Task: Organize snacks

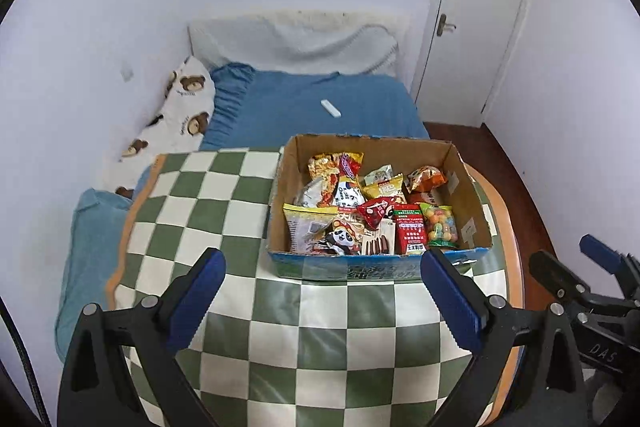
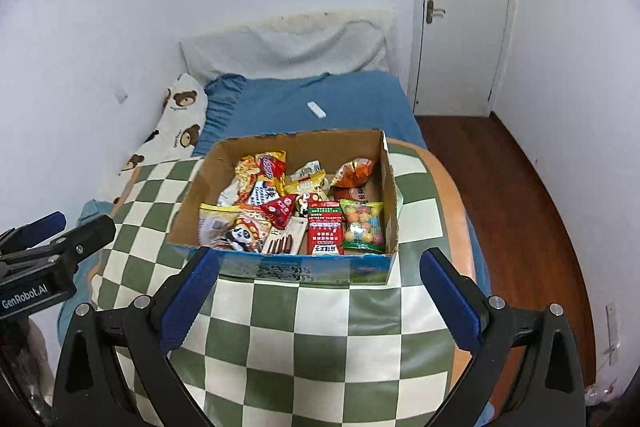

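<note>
1. A bed with a blue sheet fills the middle of both views, with a white pillow at its far end against the wall.
2. A white door stands shut in the upper right of the frame.
3. A green and white checked cloth covers the near part of the bed and runs down to the bottom of the frame.
4. A bear-print pillow lies along the wall on the left side of the frame.
5. A cardboard box sits on the checked cloth, in the middle of the frame. It is open on top.
6. The snacks are all inside the box, piled close and touching each other.
7. The left gripper hangs low in the frame, just in front of the box. Its blue fingers are wide apart and hold nothing.
8. The right gripper is low in its own frame too, fingers wide apart, with nothing between them.
9. A red carton stands at the front of the box.
10. A bag of round coloured sweets lies just right of the carton.
11. A panda packet sits at the front left.
12. A small white thing lies on the blue sheet; it may be a remote, too small to tell.
</note>
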Tool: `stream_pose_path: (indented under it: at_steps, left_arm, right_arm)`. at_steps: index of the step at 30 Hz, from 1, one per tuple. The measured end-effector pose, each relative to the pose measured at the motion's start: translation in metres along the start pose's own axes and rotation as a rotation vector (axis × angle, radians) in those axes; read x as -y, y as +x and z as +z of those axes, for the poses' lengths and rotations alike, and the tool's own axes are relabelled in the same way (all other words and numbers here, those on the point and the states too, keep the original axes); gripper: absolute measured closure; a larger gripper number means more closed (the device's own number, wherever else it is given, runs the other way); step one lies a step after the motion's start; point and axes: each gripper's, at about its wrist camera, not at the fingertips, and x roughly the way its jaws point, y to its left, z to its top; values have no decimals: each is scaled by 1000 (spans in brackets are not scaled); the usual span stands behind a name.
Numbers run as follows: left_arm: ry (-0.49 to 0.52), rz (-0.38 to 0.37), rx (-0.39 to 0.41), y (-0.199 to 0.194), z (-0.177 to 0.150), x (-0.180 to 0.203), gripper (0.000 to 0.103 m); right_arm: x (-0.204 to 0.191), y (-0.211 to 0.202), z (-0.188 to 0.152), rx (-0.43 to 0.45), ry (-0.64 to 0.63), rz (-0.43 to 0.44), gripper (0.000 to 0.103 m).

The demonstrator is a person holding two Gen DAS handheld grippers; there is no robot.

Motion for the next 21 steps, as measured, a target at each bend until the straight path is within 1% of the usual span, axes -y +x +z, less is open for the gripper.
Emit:
stream_pose_path:
  at_steps: [4, 7, 11, 16, 21]
  left_arm:
    - [14, -3, 25, -26, -13, 1, 3]
    - [37, 13, 43, -40, -21, 4, 3]
    - [37, 17, 50, -52, -28, 3, 3]
    - [22, 27, 62, -60, -35, 0, 3]
    - [25, 23, 54, -60, -38, 1, 3]
  right_arm:
    - [-5, -31, -9, 45, -7, -2, 0]
    - [-8, -53, -16, 78, -10, -3, 0]
    - [-13, -75, -23, 107, -24, 0, 0]
    - [-18, -89, -29, 132, -30, 3, 0]
    - [-20, -88, -32, 122, -30, 10, 0]
